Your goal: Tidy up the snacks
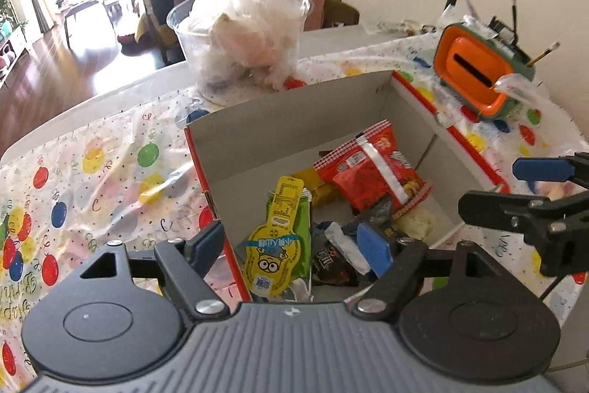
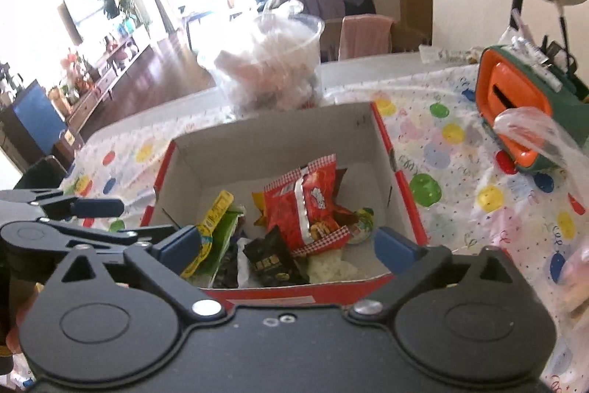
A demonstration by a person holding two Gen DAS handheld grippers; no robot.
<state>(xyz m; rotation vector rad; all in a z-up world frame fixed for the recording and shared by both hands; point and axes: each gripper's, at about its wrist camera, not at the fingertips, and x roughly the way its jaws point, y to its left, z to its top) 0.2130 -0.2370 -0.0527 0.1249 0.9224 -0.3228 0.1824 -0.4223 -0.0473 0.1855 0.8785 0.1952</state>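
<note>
Balloon-print tablecloth [image 1: 110, 172] is lying under the snack box [image 1: 294, 120]; both the left gripper [image 1: 294, 242] and right gripper [image 2: 291, 245] are hovering empty, jaws apart, snacks seemingly just below.

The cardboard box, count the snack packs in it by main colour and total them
Counting what shows in the cardboard box:
Red: 1, the red packet
Yellow and green: 1, the cartoon pouch
Yellow: 1, the small yellow pack
Black: 1, the black packet
White: 1, the pale snack
Total: 5; others may be hidden.
</note>
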